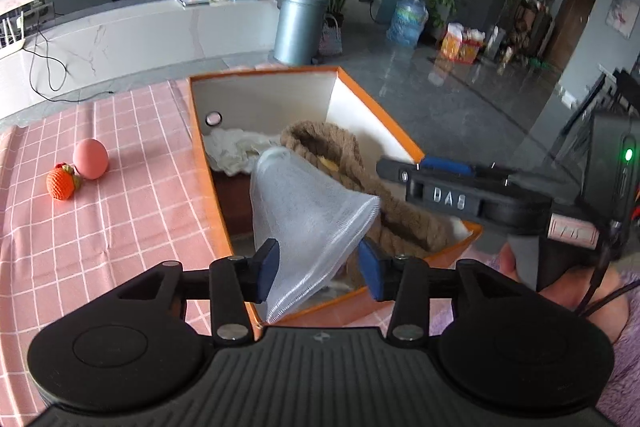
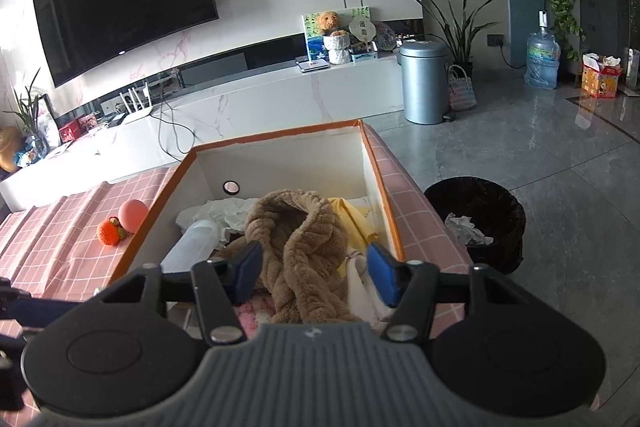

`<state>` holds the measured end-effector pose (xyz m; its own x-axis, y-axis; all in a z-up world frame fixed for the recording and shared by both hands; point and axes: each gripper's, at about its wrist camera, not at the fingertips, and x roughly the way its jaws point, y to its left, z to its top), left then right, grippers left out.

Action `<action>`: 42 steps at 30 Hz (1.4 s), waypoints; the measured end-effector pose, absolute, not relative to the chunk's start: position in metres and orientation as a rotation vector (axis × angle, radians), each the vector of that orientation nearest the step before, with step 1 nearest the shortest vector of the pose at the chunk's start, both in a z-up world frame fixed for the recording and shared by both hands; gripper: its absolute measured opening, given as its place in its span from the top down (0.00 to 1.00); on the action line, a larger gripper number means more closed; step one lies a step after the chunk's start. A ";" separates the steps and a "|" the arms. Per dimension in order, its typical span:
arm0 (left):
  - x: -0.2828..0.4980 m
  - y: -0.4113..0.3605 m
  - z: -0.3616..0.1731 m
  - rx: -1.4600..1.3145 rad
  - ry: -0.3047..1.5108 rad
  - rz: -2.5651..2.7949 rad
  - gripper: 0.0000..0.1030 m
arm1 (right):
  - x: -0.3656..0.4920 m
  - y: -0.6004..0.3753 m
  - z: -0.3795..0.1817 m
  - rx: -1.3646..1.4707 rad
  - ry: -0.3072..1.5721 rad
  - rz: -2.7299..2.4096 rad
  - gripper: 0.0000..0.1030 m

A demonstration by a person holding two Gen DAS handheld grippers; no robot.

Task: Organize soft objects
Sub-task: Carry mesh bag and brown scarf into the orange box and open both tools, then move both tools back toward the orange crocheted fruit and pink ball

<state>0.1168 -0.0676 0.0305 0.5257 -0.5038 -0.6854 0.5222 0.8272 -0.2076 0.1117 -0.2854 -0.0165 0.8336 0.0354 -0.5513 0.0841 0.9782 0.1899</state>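
- Your left gripper (image 1: 318, 269) sits over the near edge of the box (image 1: 400, 131), its jaws apart with the mesh bag (image 1: 308, 223) lying between them. The pads flank the mesh without visibly pinching it, so it looks released or about to be, not gripped.
- The mesh drapes from the near rim into the box, resting against the brown scarf (image 1: 360, 179). It probably lies that way because it is limp and was let down over the edge; part of it overhangs the rim.
- Your right gripper (image 2: 316, 277) hovers over the box's near end, jaws apart and empty, with the scarf (image 2: 304, 247) heaped directly between and beyond the pads. That placement suits a grab or a push to tuck the pile down.
- Inside the box, white cloth (image 2: 224, 209) lies toward the far left corner and yellow cloth (image 2: 352, 223) along the right wall.
- On the tablecloth (image 1: 120, 219), left of the box, the pink ball (image 1: 90, 159) and knitted orange (image 1: 62, 183) touch each other, not yet boxed. Those look like your remaining items.
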 end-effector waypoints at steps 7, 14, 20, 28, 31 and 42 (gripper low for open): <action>0.126 -0.044 0.045 -0.054 0.748 -0.543 0.50 | 0.116 -0.270 -0.002 0.234 0.618 0.174 0.72; 0.132 -0.037 0.043 -0.121 0.737 -0.562 0.62 | 0.135 -0.257 0.015 0.276 0.728 0.292 0.69; 0.143 -0.018 0.030 -0.153 0.768 -0.486 0.68 | 0.155 -0.230 -0.006 0.261 0.873 0.349 0.69; 0.151 0.011 0.015 -0.210 0.792 -0.446 0.68 | 0.172 -0.207 -0.037 0.222 1.027 0.358 0.87; 0.152 0.015 0.012 -0.209 0.797 -0.457 0.68 | 0.179 -0.201 -0.048 0.200 1.090 0.321 0.88; 0.137 0.032 0.015 -0.174 0.717 -0.454 0.68 | 0.147 -0.208 -0.016 0.173 0.968 0.258 0.68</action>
